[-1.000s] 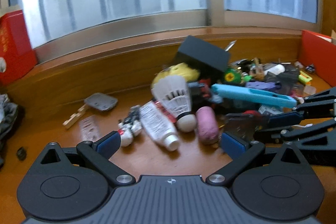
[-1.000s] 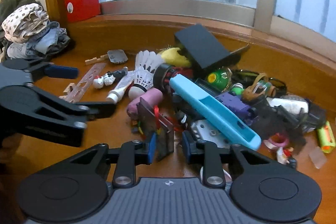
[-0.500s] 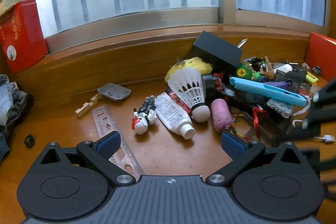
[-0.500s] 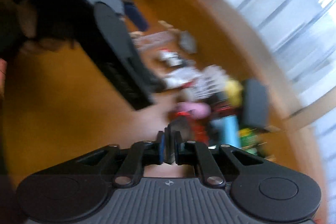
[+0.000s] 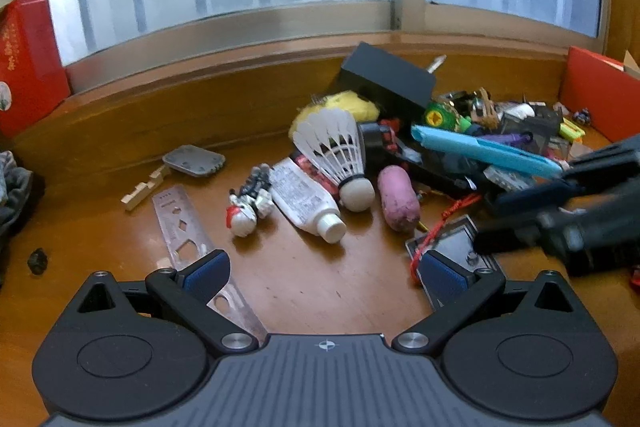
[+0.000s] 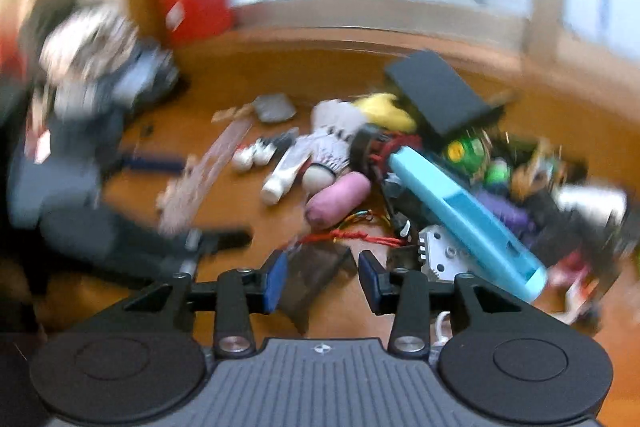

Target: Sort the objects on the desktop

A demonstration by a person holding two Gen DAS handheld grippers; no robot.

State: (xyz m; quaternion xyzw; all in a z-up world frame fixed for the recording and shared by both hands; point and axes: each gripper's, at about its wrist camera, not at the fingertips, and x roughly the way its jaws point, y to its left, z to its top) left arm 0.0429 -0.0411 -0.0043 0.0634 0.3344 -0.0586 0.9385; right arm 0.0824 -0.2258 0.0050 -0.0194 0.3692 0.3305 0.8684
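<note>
Two tools, both gaping: right tool (image 6: 322,279) straddles dark flat card (image 6: 316,275) with red cord (image 6: 352,237), lying on worktop (image 5: 304,275) near pile. Left tool (image 5: 324,271) empty. Judgement: lift clear first, cord may snag pink roll (image 5: 398,197).

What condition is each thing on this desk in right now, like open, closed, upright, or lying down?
Left gripper: open, holding nothing.
Right gripper: open, a dark flat card between its fingers, lying on the desk.
White tube: lying down, cap on.
Shuttlecock: lying tipped, cork towards the camera.
Pink roll: lying on its side.
Ruler: flat on the desk.
Black box: closed, tilted on the pile.
</note>
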